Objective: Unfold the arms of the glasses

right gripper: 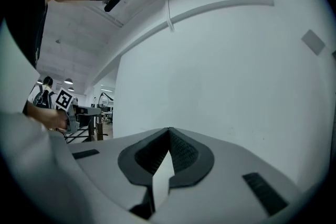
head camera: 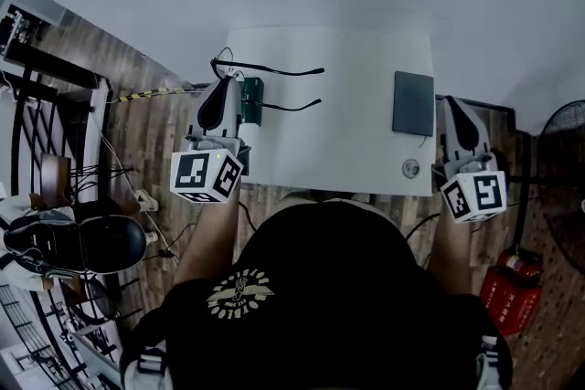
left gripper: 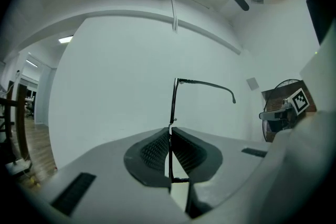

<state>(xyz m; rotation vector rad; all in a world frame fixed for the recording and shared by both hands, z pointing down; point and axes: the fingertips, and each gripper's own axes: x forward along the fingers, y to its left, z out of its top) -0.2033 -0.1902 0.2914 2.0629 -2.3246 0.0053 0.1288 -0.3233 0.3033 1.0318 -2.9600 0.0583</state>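
The left gripper's (left gripper: 170, 131) jaws are clamped on the front of the glasses (left gripper: 173, 107), held at the counter's (head camera: 347, 142) left edge with both arms sticking out. The right gripper's (right gripper: 169, 131) jaws are together, empty. The glasses look light, thin and easily bent, so grip the front and push the arms near the hinges.

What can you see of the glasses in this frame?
The glasses are thin, dark and wire-like, seemingly metal. Both arms are unfolded and roughly parallel, reaching rightward over the white table; the one seen from the left gripper view ends in a curved tip. The left gripper is shut on the front frame, which stands upright and edge-on between its pads, near the table's left edge. The lenses cannot be made out.
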